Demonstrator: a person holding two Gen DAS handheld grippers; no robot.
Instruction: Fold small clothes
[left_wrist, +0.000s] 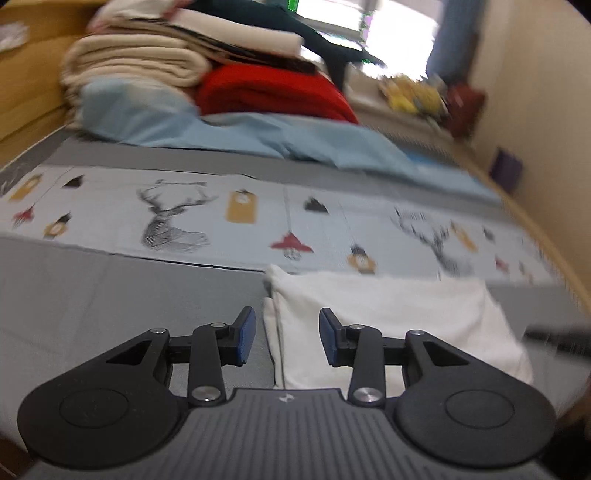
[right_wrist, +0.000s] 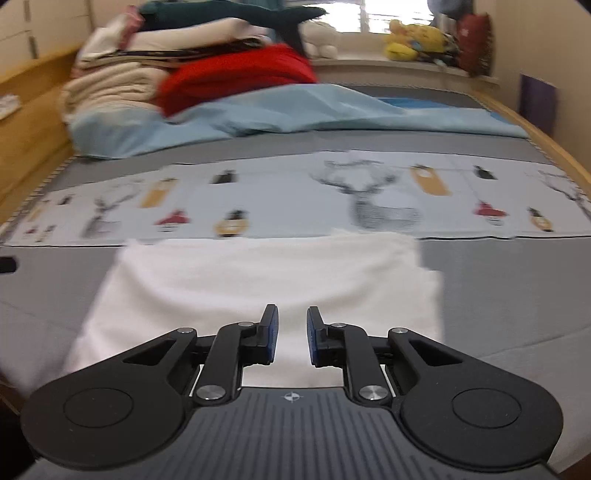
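The left gripper (left_wrist: 287, 336) is seen with its blue-padded fingers well apart and nothing between them; it is held over the left edge of the white cloth (left_wrist: 388, 325), whose folded edge runs up between the fingers toward 12 o'clock. Whether the pads touch the fabric cannot be told. The right gripper (right_wrist: 291, 334) is held with a narrower gap, its fingers apart and empty, over the near middle of the cloth (right_wrist: 258, 280).

The cloth is laid flat on the grey bed (right_wrist: 517, 295), spread from 9 to 2 o'clock of the right gripper. Its far edge is met by a deer-print sheet (right_wrist: 369, 199) stretched across the bed at 12 o'clock. Beyond that, a blue cover (right_wrist: 295, 110) is bunched, with a red blanket (right_wrist: 240, 74) and a stack of cream blankets (right_wrist: 110, 88) piled at 11 o'clock. Yellow plush toys (right_wrist: 413, 40) are ranged on the sill at 1 o'clock. A dark blurred object (left_wrist: 554, 338) is seen at the cloth's right edge, at 3 o'clock in the left view.
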